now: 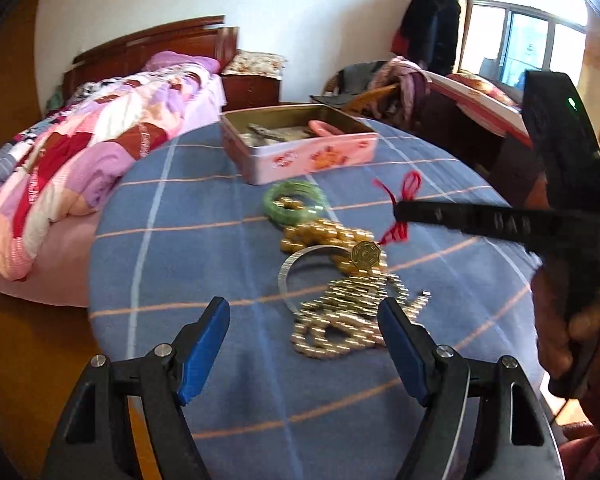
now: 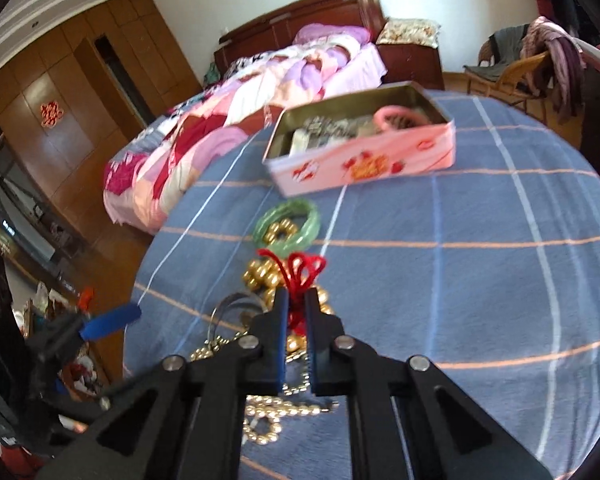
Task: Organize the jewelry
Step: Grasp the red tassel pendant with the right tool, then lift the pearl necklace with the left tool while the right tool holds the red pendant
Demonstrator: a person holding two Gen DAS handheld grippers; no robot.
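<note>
A heap of jewelry lies on the blue checked tablecloth (image 1: 172,248): a green bangle (image 1: 294,200) (image 2: 288,226), gold bead strands (image 1: 328,236), a silver bangle (image 1: 290,270) and gold chains (image 1: 348,320). My right gripper (image 2: 296,296) (image 1: 398,208) is shut on a red cord (image 2: 300,268) (image 1: 408,184), and a gold octagonal pendant (image 1: 366,256) hangs from it just above the beads. My left gripper (image 1: 302,306) stands open over the near chains with nothing between its blue pads (image 1: 204,344). An open pink tin (image 1: 312,160) (image 2: 364,164) behind the heap holds a pink bangle (image 2: 396,116) and other pieces.
The round table ends close on the left, with a bed (image 1: 80,160) under a patchwork quilt beyond it. A wicker chair (image 1: 372,92) draped with clothes stands behind the table on the right. A hand (image 1: 568,320) holds the right gripper at the right edge.
</note>
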